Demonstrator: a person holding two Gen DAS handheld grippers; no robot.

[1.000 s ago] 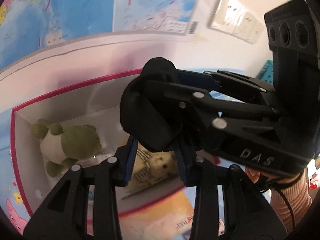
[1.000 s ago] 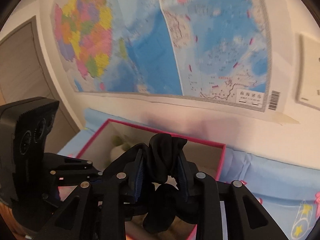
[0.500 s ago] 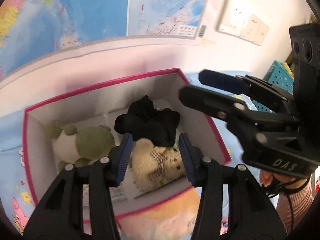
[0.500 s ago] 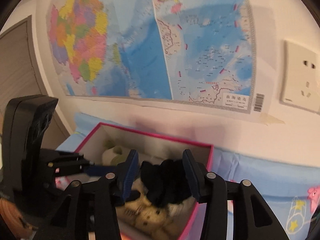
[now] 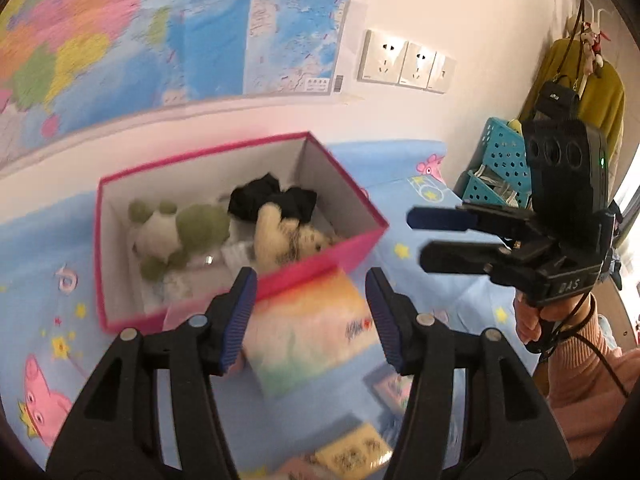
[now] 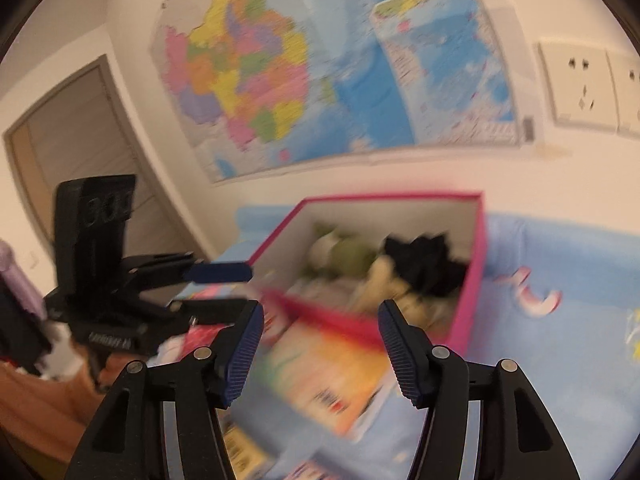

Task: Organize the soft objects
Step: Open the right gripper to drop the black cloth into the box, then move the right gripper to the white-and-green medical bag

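A pink-edged box stands on the blue bed sheet by the wall. Inside lie a black cloth, a green and white plush frog and a cream plush bear. My left gripper is open and empty, in front of the box. My right gripper is open and empty too; in the left wrist view it hangs to the right of the box.
A colourful book or packet lies in front of the box, with smaller cards nearer me. Teal baskets stand at the right by the wall. A map and sockets are on the wall.
Both grippers let go of the black cloth, which dropped into the box onto the bear. Both have opened wide and pulled back and away from the box.
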